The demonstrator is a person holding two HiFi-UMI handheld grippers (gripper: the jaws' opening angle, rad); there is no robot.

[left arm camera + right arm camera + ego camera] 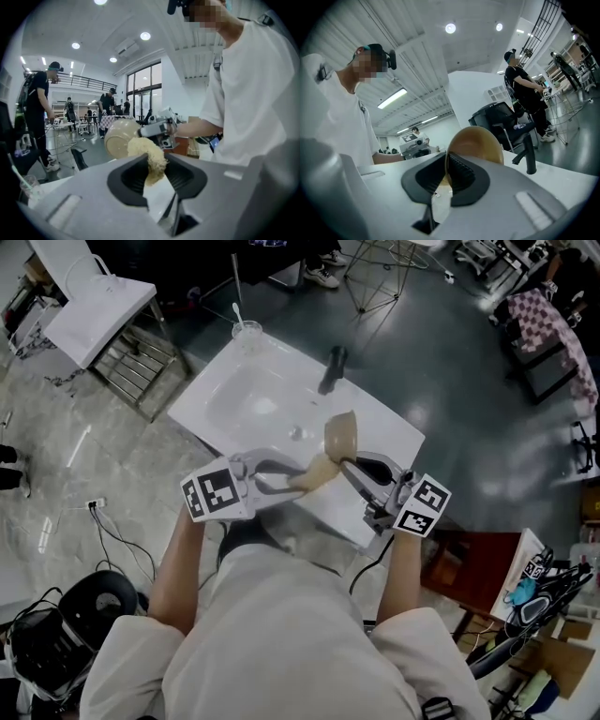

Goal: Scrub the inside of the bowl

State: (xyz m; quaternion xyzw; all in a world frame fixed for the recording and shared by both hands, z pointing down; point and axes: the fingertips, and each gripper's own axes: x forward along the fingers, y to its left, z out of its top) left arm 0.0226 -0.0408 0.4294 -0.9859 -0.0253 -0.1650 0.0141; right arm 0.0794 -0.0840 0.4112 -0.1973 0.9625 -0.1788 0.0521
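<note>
bowl [341, 435] round, smooth tan; right gripper [446, 164] pinches rim; scrubber [147, 152] fibrous, lumpy.

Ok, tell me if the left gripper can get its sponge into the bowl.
Probably yes: the left gripper grips the sponge right by the bowl, which the right gripper holds tilted by its rim; nothing stands between.

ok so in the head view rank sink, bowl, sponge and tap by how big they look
1. sink
2. bowl and sponge: about alike, since the bowl shows nearly edge-on
3. tap
</note>
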